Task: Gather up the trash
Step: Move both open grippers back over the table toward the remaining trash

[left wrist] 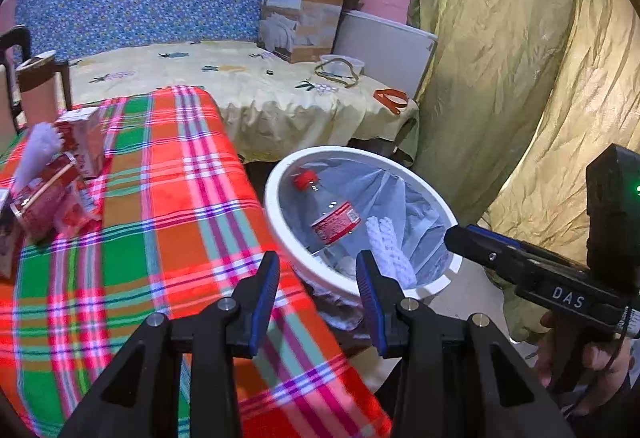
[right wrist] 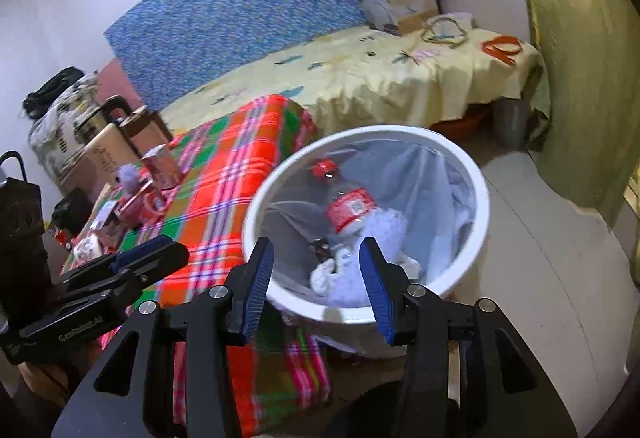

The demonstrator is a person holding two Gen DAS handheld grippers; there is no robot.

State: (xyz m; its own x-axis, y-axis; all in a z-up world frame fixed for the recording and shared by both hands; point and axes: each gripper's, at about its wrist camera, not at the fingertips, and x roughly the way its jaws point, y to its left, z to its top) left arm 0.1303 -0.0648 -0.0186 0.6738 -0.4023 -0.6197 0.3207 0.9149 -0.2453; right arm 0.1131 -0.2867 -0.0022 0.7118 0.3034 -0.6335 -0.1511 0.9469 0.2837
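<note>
Your left claw [left wrist: 318, 270] is spread wide with nothing between its blue pads, hanging over the edge of the plaid-covered bench [left wrist: 160, 206] with the near rim of the white trash bin [left wrist: 276, 214] just ahead. Your right claw [right wrist: 316, 258] is spread too, empty, and sits above the bin's near rim, pointing into it. In the left view the right claw comes in from the right, its tip right at the bin's rim.

The bin stands on the floor just beside the bench and has a pale liner bag [left wrist: 416, 206]. Inside lies a clear plastic bottle [left wrist: 334, 224] with a red cap and red label, cap toward the far side. Next to it, touching, is a white knobbly foam-like piece [left wrist: 386, 248]; the right view also shows crumpled white stuff [right wrist: 332, 274] at the bottom, too blurred to identify.

More trash is on the bench, at its far left: red cartons and wrappers [left wrist: 60, 182] bunched together, with a white fluffy piece [left wrist: 38, 148] sticking up among them, well apart from both claws.

Behind the bench is a bed [left wrist: 256, 94] with a yellow sheet, carrying a cardboard box [left wrist: 300, 22] and an orange band [left wrist: 392, 98].
</note>
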